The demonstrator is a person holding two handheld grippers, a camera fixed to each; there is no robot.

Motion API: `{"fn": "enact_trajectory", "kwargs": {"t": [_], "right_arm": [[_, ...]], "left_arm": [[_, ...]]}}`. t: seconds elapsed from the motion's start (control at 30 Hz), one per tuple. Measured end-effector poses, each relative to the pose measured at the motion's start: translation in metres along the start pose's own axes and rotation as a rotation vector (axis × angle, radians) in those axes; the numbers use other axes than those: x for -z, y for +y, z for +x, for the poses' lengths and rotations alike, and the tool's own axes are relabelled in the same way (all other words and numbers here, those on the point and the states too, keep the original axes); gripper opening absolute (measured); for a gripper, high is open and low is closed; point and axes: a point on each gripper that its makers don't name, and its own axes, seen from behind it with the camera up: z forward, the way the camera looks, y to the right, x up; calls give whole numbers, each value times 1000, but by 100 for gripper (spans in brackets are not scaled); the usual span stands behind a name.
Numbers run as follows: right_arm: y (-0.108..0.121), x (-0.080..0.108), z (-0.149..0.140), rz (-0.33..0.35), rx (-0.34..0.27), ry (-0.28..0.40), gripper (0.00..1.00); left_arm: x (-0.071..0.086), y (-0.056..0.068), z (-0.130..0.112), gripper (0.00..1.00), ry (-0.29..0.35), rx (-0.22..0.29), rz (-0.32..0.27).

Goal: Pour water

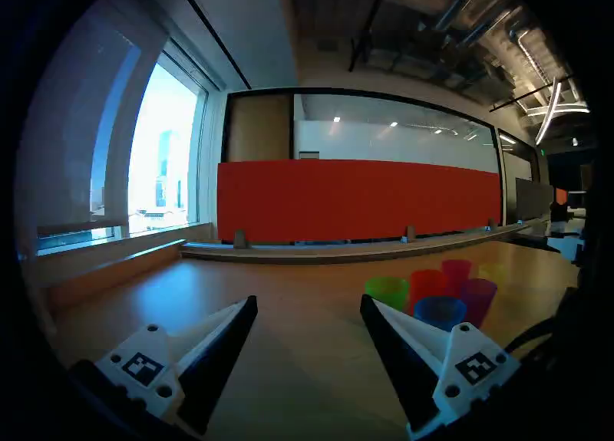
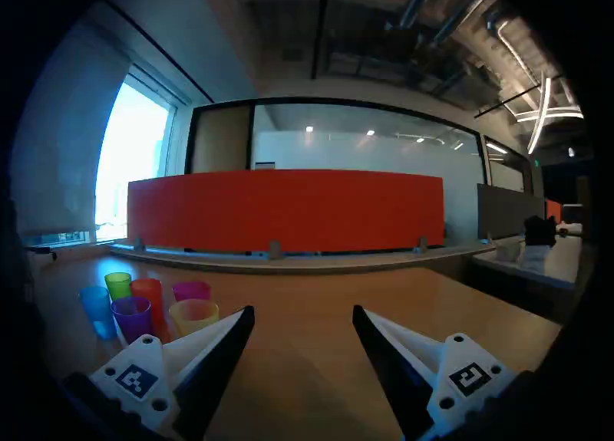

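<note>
Several coloured plastic cups stand in a cluster on the wooden table. In the left gripper view they sit ahead to the right: a green cup, an orange cup, a blue cup and a purple cup. My left gripper is open and holds nothing, its right finger just beside the blue cup. In the right gripper view the same cluster is at the left: a yellow cup, a purple cup, a blue cup. My right gripper is open too, with bare table between its fingers.
The wooden table runs back to a red divider panel. A bright window with a sill lies to the left. Another desk with dark objects stands at the right.
</note>
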Motion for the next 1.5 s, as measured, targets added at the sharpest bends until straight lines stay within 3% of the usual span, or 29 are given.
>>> {"fn": "enact_trajectory", "kwargs": {"t": [0.77,1.07,1.5], "right_arm": [[2,-2,-5,-6,16,-15,99],[-6,1,13,16,50,-20,99],[-15,-5,52,35,46,-39,99]], "left_arm": [[-1,6,2,100,-3,6,-22],[-3,3,6,100,-21,48,-23],[-12,-1,51,100,-25,-18,-62]]}}
